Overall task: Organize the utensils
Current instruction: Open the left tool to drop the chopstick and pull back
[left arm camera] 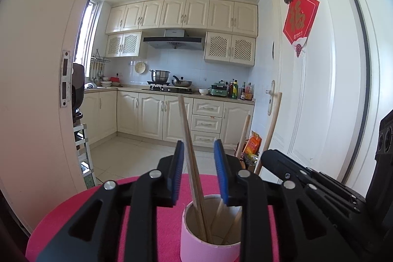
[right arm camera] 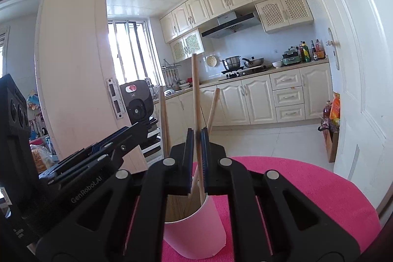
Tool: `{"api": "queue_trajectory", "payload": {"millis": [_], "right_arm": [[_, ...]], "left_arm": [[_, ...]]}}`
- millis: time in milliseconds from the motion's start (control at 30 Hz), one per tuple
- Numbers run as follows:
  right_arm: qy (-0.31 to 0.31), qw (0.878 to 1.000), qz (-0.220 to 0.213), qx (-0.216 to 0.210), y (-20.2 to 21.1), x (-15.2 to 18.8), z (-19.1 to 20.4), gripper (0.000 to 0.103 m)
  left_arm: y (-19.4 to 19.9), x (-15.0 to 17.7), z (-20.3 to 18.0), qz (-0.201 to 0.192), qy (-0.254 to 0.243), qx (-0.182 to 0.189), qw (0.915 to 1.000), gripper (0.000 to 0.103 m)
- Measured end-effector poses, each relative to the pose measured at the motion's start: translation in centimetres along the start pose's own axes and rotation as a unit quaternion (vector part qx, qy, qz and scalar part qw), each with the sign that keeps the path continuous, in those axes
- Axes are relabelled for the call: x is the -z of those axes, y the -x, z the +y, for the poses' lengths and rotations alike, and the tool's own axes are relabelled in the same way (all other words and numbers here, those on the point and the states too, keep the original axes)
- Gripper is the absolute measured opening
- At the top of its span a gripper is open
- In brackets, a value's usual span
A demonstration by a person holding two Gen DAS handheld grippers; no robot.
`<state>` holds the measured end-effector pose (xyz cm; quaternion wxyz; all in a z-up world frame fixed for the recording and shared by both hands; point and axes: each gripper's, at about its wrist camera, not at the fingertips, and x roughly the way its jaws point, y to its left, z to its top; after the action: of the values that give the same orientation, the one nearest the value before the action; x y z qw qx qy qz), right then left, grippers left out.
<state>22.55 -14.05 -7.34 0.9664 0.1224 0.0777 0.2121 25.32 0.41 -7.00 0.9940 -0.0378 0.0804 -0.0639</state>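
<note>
A pink paper cup stands on a round pink tabletop and holds several wooden chopsticks. My left gripper hovers just above the cup, open. A pair of chopsticks rises between its blue pads, with a clear gap on the right side. In the right wrist view my right gripper is shut on one upright chopstick whose lower end reaches into the cup. Another chopstick leans behind it. The two grippers sit side by side over the cup.
The tabletop's edge curves close in front. An open white door stands at the right, a door frame at the left. Beyond lies a tiled kitchen floor with a box of groceries and a black appliance.
</note>
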Motion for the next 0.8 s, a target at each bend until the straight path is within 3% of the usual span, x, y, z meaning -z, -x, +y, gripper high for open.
{"api": "queue_trajectory", "payload": {"millis": [800], "right_arm": [[0.0,0.999,0.027,0.028,3.8,-0.7,1.4,0.007]], "left_arm": [[6.0,-1.6,0.6,0.008,-0.001,-0.03,0.9995,0.056]]}}
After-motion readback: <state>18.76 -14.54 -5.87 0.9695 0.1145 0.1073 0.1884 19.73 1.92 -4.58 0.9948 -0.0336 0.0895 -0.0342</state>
